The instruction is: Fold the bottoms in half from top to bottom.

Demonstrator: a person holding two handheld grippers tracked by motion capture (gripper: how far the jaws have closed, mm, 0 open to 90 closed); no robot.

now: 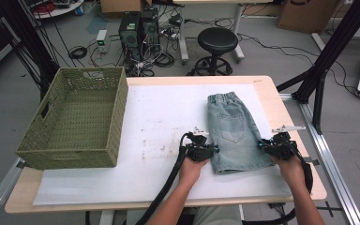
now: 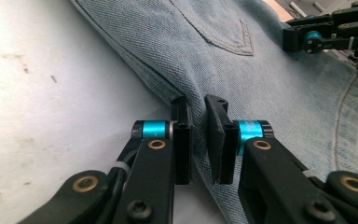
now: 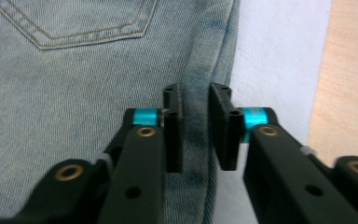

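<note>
A pair of light-blue denim shorts (image 1: 232, 131) lies flat on the white mat (image 1: 159, 117), waistband away from me. My left gripper (image 1: 214, 150) is at the shorts' left edge near the hem. In the left gripper view, the left gripper (image 2: 198, 105) pinches a raised fold of the denim (image 2: 242, 70) between its pads. My right gripper (image 1: 261, 145) is at the shorts' right edge. In the right gripper view, the right gripper (image 3: 196, 91) grips the side seam of the shorts (image 3: 74, 84). The right gripper (image 2: 307, 39) also appears across the cloth in the left gripper view.
An empty green woven basket (image 1: 117, 117) stands on the table's left side. The mat covers most of the wooden tabletop (image 1: 286, 117). Behind the table are a black stool (image 1: 217, 41), computer towers and cables on the floor.
</note>
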